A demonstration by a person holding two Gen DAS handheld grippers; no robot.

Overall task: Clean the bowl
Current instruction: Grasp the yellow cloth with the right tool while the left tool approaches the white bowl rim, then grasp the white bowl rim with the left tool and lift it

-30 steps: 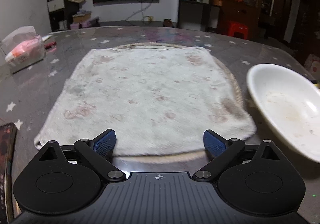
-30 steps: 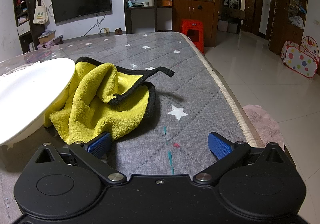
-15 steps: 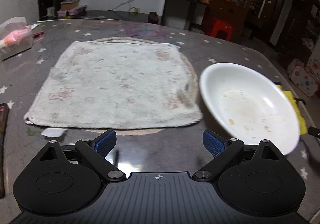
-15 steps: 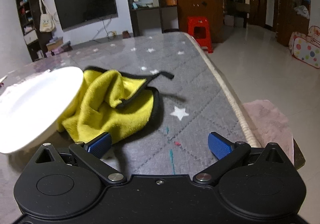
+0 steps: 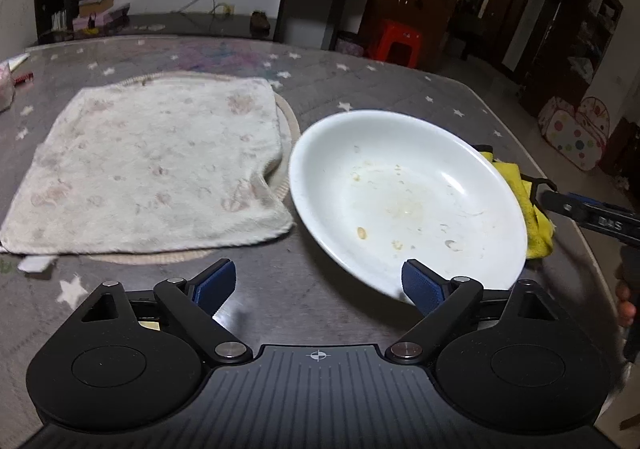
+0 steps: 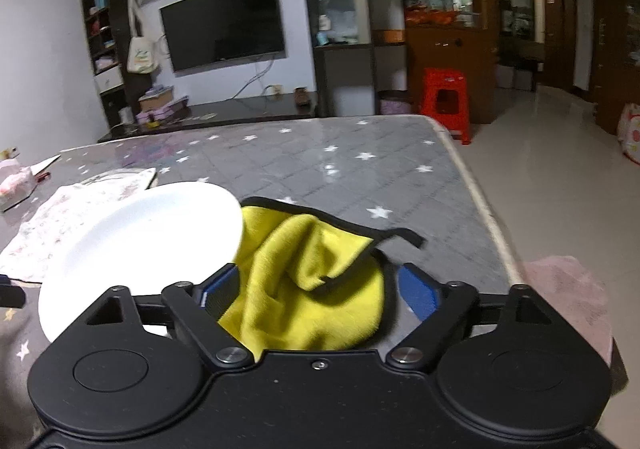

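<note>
Two claws, both spread wide, both empty. Right claw (image 6: pixel 316 291) straddles yellow cloth (image 6: pixel 304 289) at worktop's (image 6: pixel 320 169) right side; pads not yet closed on it. Left claw (image 5: pixel 316 285) hovers near bowl's near rim, right pad overlapping rim in view.

Risks:
- bowl (image 5: pixel 404 197) sits partly on cloth; pulling cloth could tip or slide bowl
- shallow pinch could catch only black trim, so cloth slips out
- bowl unheld; wiping may skate it over glossy worktop

Count: one bowl, soiled with crumbs; one yellow cloth; one white towel (image 5: pixel 148 169), left of bowl.
</note>
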